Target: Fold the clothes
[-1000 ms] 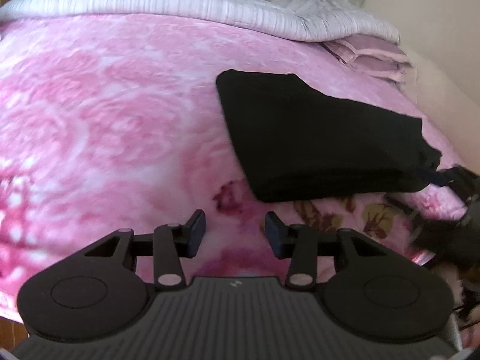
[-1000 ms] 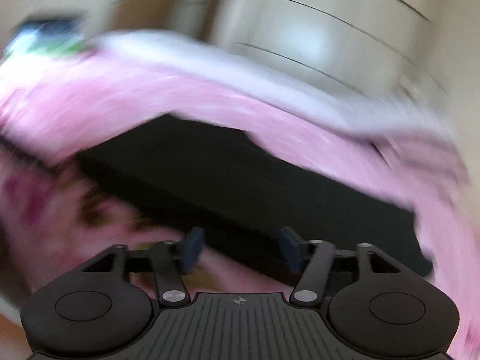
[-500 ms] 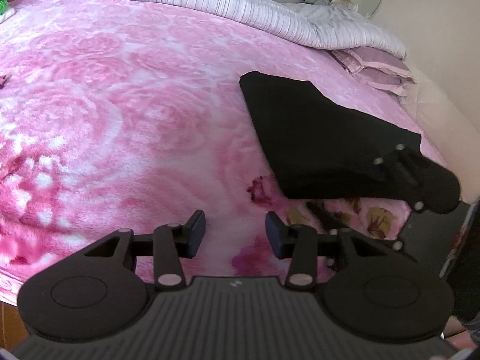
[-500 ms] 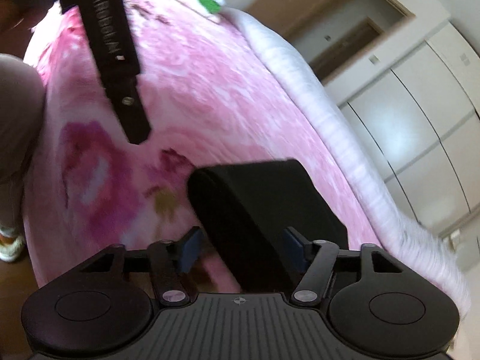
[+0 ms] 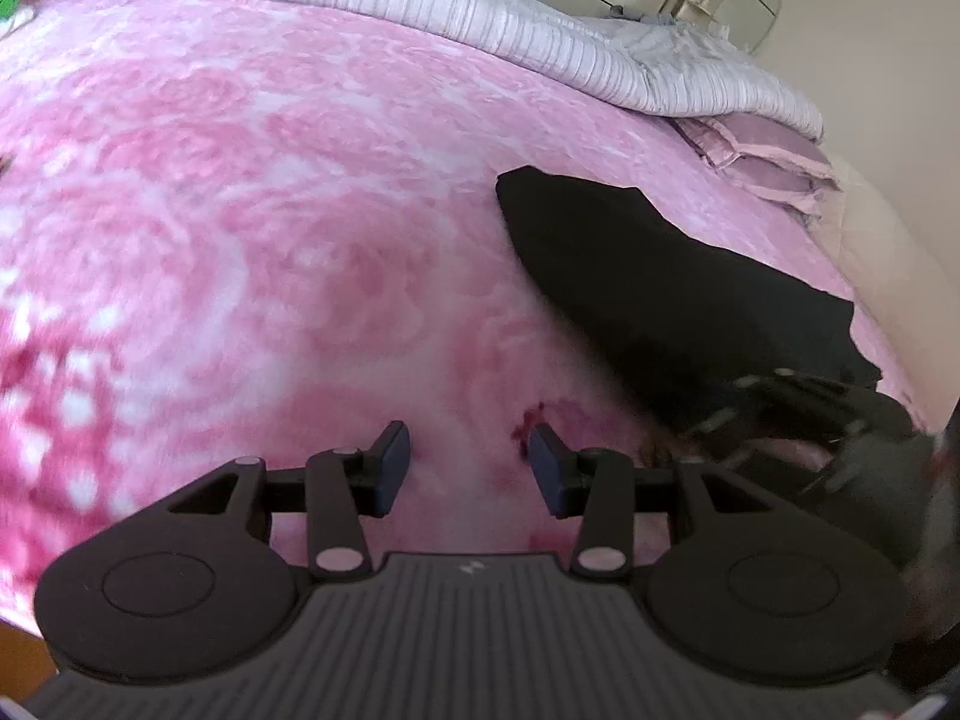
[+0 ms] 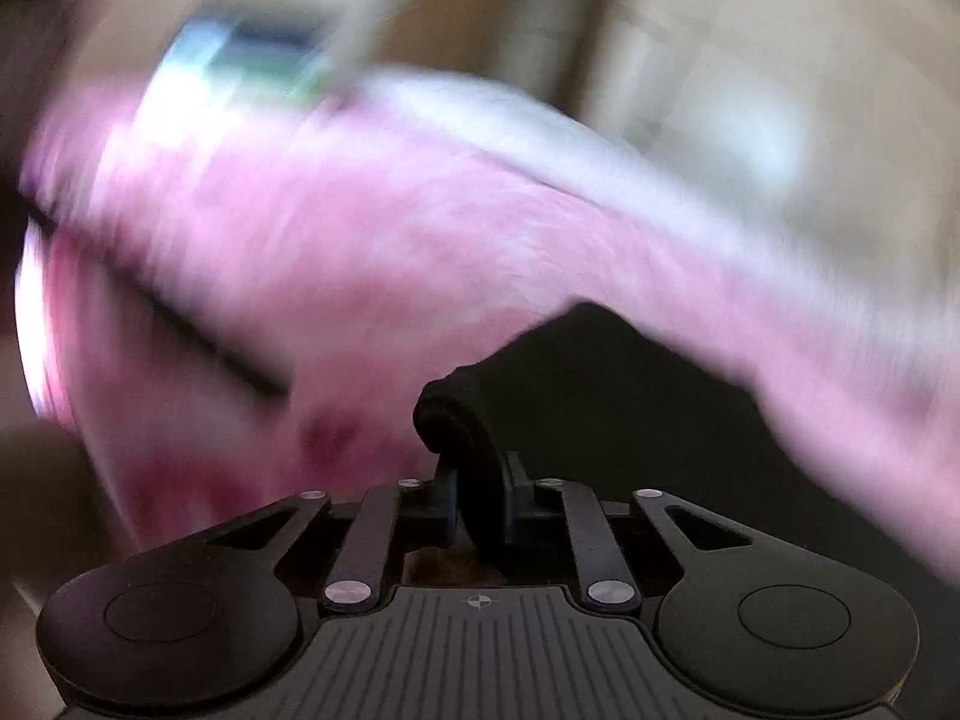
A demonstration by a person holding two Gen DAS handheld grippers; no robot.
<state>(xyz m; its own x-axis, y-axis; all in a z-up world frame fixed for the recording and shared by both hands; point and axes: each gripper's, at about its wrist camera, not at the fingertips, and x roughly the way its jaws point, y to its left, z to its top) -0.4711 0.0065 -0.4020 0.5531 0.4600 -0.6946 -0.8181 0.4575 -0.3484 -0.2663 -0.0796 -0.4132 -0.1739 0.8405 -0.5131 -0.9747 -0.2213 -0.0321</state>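
A folded black garment (image 5: 648, 276) lies on the pink rose-patterned blanket (image 5: 270, 240) toward the bed's right side. My right gripper (image 6: 480, 504) is closing, and its pads press on a rolled near corner of the black garment (image 6: 600, 396). The left wrist view shows that gripper (image 5: 798, 420) blurred at the garment's near right end. To the left of the garment, my left gripper (image 5: 468, 450) hovers over bare blanket, open with nothing between its fingers. The right wrist view is heavily motion-blurred.
A striped pale quilt (image 5: 420, 0) runs along the far edge of the bed. Folded lilac pillows (image 5: 774, 162) sit at the back right. A blurred stack of coloured clothes (image 6: 252, 54) lies at the far corner. Wooden floor (image 5: 18, 654) shows below the near edge.
My right gripper's jaws have gone from wide to shut on the garment's near corner while that hand swung. The left gripper drifted left of the garment, its opening unchanged.
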